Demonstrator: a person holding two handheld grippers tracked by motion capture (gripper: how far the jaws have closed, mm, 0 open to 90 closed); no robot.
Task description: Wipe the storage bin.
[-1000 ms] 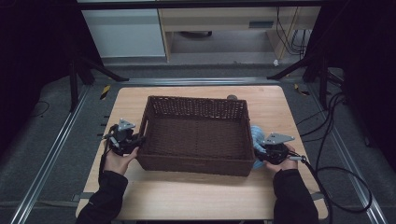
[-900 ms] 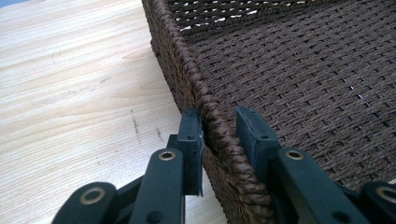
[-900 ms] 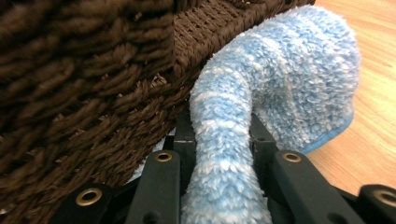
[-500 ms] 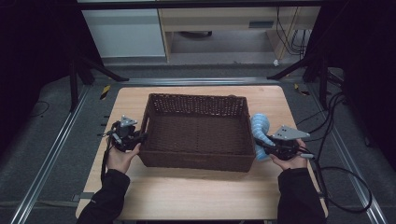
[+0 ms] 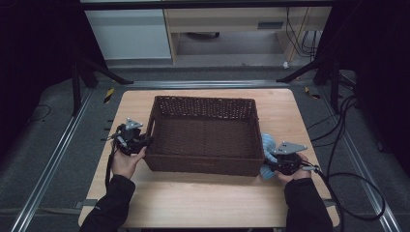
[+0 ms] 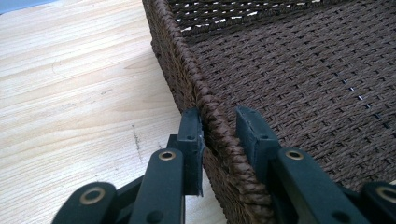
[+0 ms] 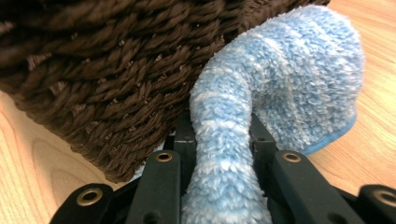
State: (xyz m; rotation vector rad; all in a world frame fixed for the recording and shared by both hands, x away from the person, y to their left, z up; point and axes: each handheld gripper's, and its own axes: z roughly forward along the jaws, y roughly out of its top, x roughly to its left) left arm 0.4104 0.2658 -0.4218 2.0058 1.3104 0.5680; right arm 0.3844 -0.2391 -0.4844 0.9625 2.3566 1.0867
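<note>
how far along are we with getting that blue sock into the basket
Early. Done: the right gripper is shut on the fuzzy blue sock, and the left gripper straddles the wicker basket rim. In hand: the sock sits outside, against the basket's right wall. Left: probably lifting it over the rim and letting go; the basket looks empty.

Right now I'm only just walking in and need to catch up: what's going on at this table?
A person works at a wooden table with a gripper in each hand. The left gripper is clamped on the left rim of an empty brown wicker basket. The right gripper is shut on a fluffy blue striped sock, held low beside the basket's right wall, outside it. The sock is not in the basket yet.
</note>
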